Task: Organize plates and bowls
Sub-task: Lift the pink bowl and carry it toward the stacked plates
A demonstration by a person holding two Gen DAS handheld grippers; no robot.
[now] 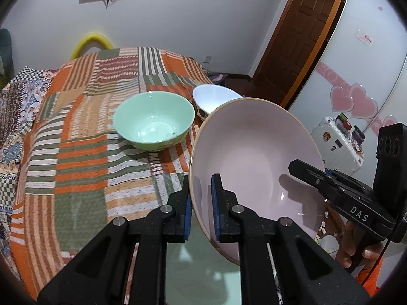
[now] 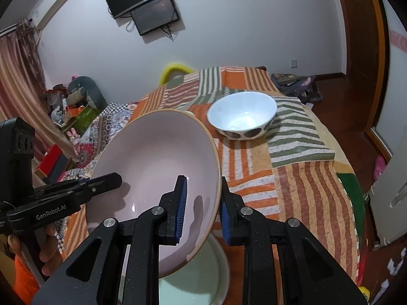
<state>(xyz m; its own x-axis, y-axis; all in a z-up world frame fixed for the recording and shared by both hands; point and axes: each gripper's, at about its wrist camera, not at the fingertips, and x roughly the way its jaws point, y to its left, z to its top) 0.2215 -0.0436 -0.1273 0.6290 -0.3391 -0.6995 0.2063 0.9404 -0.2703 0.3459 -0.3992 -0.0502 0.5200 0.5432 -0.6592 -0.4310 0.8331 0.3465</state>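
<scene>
A large pink bowl (image 1: 254, 157) is held up, tilted, above the table by both grippers. My left gripper (image 1: 201, 200) is shut on its left rim. My right gripper (image 2: 202, 203) is shut on its right rim, and its finger shows inside the bowl in the left wrist view (image 1: 307, 172). The pink bowl also fills the middle of the right wrist view (image 2: 152, 157). A green bowl (image 1: 154, 119) and a white bowl (image 1: 216, 97) with dark spots (image 2: 243, 114) stand on the striped cloth. A pale green plate (image 2: 198, 279) lies under the pink bowl.
The table is covered by an orange, green and white striped cloth (image 1: 76, 139). A brown door (image 1: 300, 33) and a white suitcase (image 1: 335, 145) are to the right. Clutter and toys (image 2: 73, 106) lie on the floor at left.
</scene>
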